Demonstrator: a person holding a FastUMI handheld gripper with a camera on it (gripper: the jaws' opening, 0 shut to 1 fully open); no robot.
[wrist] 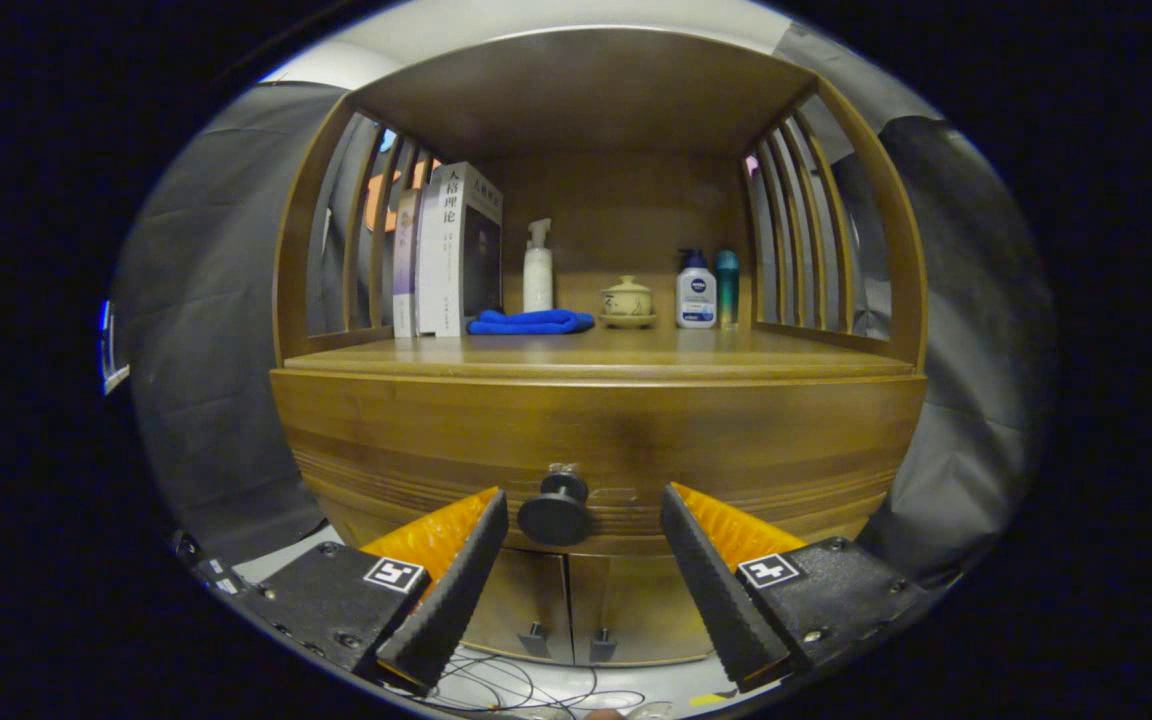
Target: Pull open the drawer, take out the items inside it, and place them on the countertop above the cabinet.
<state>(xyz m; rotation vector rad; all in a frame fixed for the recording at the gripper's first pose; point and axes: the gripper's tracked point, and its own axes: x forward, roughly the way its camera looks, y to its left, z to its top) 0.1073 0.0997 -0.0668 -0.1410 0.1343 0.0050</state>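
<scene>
A wooden cabinet stands straight ahead. Its drawer front (596, 440) is closed, with a round dark knob (555, 512) at the middle of its lower edge. My gripper (584, 515) is open, and the knob lies between the two fingertips, nearer the left one, touching neither. The left finger (461, 580) and right finger (706, 585) flank it with a wide gap. Above the drawer runs the countertop (636, 350) under a slatted wooden shelf frame. The drawer's inside is hidden.
On the countertop stand books (451, 250), a white pump bottle (537, 268), a folded blue cloth (531, 322), a small lidded cup (627, 300), a white lotion bottle (696, 290) and a teal bottle (727, 285). Two lower cabinet doors (566, 600) with small handles sit below. Cables (516, 690) lie on the floor.
</scene>
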